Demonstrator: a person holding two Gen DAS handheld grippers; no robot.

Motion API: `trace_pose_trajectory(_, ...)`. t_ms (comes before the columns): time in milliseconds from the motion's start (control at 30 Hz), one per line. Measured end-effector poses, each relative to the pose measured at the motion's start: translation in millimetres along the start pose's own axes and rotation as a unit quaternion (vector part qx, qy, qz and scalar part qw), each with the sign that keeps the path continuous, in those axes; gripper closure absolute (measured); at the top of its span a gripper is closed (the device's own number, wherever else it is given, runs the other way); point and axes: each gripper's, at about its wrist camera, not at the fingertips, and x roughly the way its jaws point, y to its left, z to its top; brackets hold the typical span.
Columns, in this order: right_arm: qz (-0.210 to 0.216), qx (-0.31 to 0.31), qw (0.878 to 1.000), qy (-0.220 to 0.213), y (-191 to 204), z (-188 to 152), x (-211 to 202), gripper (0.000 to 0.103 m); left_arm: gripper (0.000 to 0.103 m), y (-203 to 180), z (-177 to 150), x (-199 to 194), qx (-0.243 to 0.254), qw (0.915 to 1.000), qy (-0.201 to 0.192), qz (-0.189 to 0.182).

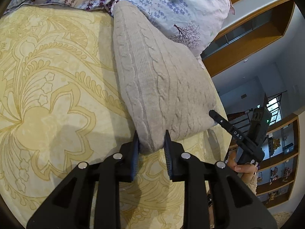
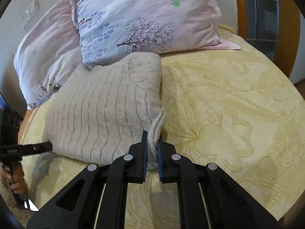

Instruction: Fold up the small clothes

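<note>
Both sets of jaws are clamped on the same garment: the left gripper (image 1: pixel 151 141) pinches one near corner of a beige cable-knit sweater (image 1: pixel 162 87) between its blue ribbed pads (image 1: pixel 136 148), and the right gripper (image 2: pixel 152 143) squeezes the other near corner, where a thick ribbed edge bunches between its pads (image 2: pixel 145 148). That sweater (image 2: pixel 106 110) lies folded into a compact block on a pale yellow bedspread with a swirling floral pattern (image 1: pixel 57 99), its near edge lifted slightly where the grippers hold it and its far edge touching a pink and lilac pillow printed with trees and flower sprigs (image 2: pixel 144 21). A second pillow in the same fabric (image 2: pixel 45 53) sits beside and partly behind the first. In the left wrist view the right gripper (image 1: pixel 215 114) shows at the sweater's corner, with the person's right hand (image 1: pixel 242 166) on its handle. Wooden shelves holding small ornaments (image 1: pixel 280 169) stand beyond the bed. A white wall switch plate (image 2: pixel 29 13) is visible behind the pillows.
</note>
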Motion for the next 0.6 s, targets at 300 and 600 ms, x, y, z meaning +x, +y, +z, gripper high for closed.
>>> trace_pose_trajectory(300,0.096,0.093,0.991,-0.022,-21.7,46.2,-17.3,0.048,0.034,-8.8,20.6,-28.0,0.023,0.9979,-0.054,0.028)
trace_pose_trajectory(600,0.106,0.166,0.980,0.038,-40.4,100.0,60.5,0.048,0.030,-11.9,74.4,2.3,0.017,0.9929,-0.058,0.103)
